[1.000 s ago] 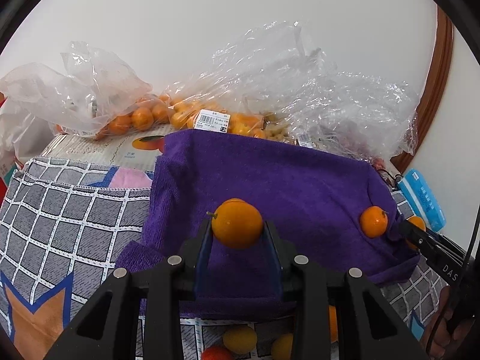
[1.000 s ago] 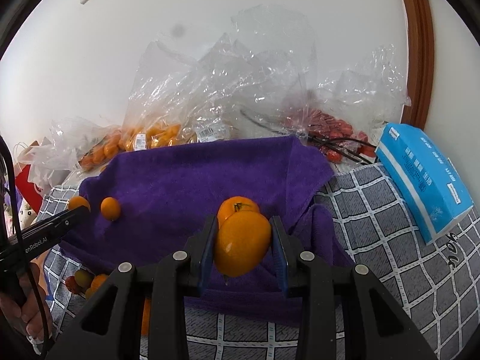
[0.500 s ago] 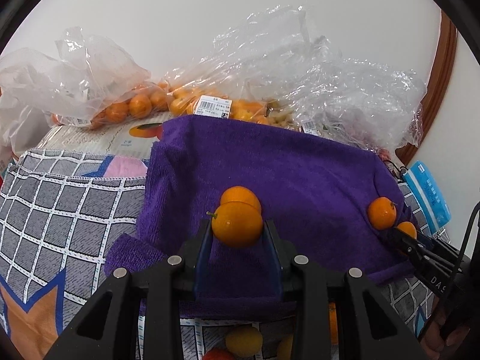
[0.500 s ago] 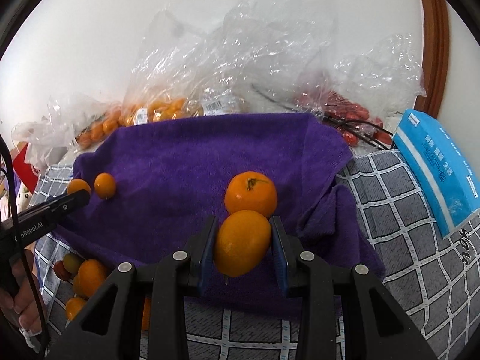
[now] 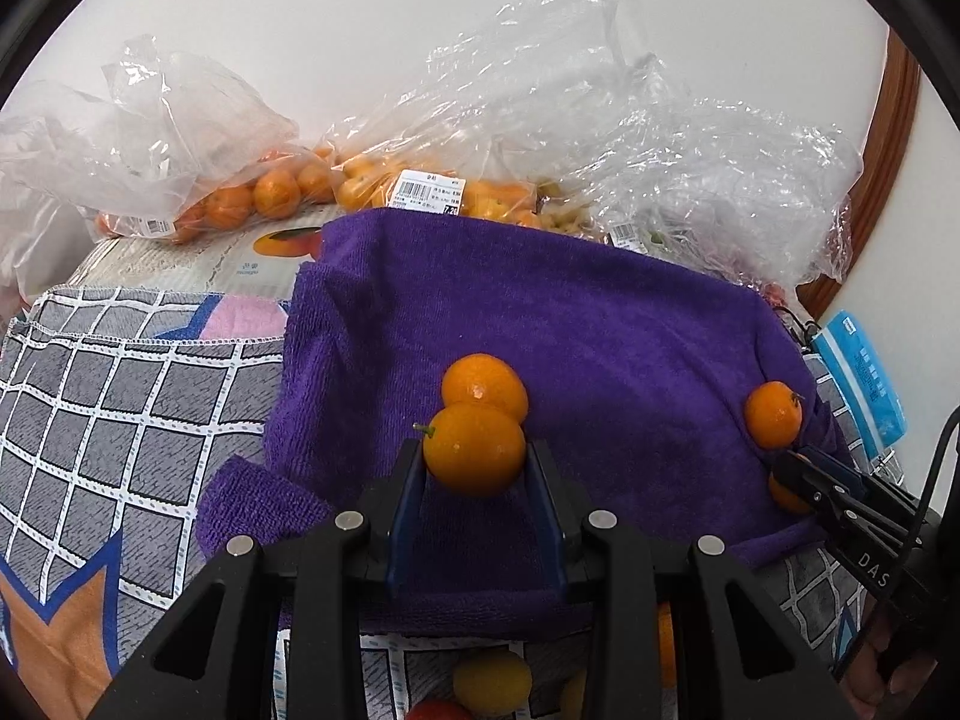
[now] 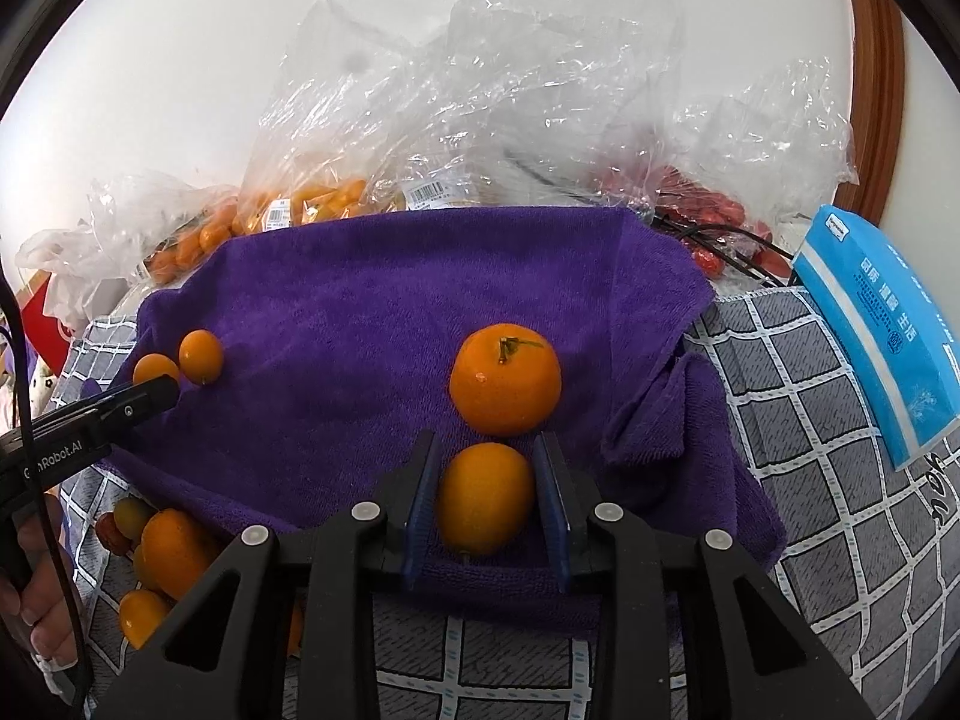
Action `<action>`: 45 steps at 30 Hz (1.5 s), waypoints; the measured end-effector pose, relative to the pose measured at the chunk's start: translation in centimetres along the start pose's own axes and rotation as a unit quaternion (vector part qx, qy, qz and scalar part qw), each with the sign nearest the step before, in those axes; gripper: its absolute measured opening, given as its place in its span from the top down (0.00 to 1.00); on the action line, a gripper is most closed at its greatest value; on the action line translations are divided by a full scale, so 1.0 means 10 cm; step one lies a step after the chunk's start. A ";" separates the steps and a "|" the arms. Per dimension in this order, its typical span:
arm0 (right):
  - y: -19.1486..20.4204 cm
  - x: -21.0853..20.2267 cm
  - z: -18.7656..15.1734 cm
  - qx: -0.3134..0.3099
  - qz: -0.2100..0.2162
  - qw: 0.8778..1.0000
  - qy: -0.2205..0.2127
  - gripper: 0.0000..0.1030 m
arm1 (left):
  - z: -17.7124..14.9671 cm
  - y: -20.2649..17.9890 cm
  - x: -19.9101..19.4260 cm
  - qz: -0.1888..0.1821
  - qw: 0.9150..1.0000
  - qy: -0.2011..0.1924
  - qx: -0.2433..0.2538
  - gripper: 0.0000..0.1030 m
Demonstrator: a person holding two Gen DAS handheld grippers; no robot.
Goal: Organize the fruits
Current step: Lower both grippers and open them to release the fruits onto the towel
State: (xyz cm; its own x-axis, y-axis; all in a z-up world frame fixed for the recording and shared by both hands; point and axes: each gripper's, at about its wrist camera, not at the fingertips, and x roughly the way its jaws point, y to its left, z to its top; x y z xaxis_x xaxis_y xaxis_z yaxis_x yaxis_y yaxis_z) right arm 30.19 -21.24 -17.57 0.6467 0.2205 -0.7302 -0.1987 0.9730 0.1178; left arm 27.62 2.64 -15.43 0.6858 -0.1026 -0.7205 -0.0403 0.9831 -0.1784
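My left gripper (image 5: 474, 456) is shut on a small round orange (image 5: 474, 450), held just above the purple towel (image 5: 600, 330). A second small orange (image 5: 485, 387) lies on the towel right behind it. My right gripper (image 6: 485, 450) is shut on an oval orange fruit (image 6: 485, 498) low over the towel's (image 6: 360, 312) near edge. A larger mandarin with a stem (image 6: 505, 380) sits on the towel just ahead of it. Each gripper shows at the edge of the other's view: the right gripper (image 5: 792, 471) beside the mandarin (image 5: 773, 414), the left gripper (image 6: 159, 390) beside a small orange (image 6: 201, 356).
Clear plastic bags of oranges (image 5: 258, 198) and red fruit (image 6: 702, 210) line the wall behind the towel. A blue tissue pack (image 6: 870, 324) lies on the checked cloth (image 6: 840, 510) at the right. Loose fruit (image 6: 171, 546) is piled below the towel's near edge. A hand (image 6: 36, 600) holds the left gripper.
My right gripper has sunk toward the towel with its fruit, so the mandarin now stands clear ahead of it. In the left view the small orange on the towel has come out from behind the held one.
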 end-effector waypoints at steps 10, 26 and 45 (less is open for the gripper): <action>-0.02 -0.06 0.00 0.008 0.004 1.000 -0.008 0.66 | 0.00 0.01 0.05 0.003 1.000 0.005 0.004 0.68; 0.02 -0.17 0.00 0.014 -0.002 0.999 -0.031 0.50 | -0.01 0.00 0.07 0.004 1.000 0.004 0.010 0.68; 0.06 -0.28 -0.02 0.007 -0.029 0.997 -0.069 0.42 | 0.01 0.01 -0.05 -0.007 1.000 -0.016 -0.001 0.61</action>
State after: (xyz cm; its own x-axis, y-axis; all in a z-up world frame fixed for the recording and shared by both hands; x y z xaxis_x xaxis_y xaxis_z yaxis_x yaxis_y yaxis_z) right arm 28.08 -21.30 -15.60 0.7524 0.1695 -0.6365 -0.1476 0.9851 0.0878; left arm 27.34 2.84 -15.06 0.7099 -0.1105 -0.6956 -0.0319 0.9815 -0.1885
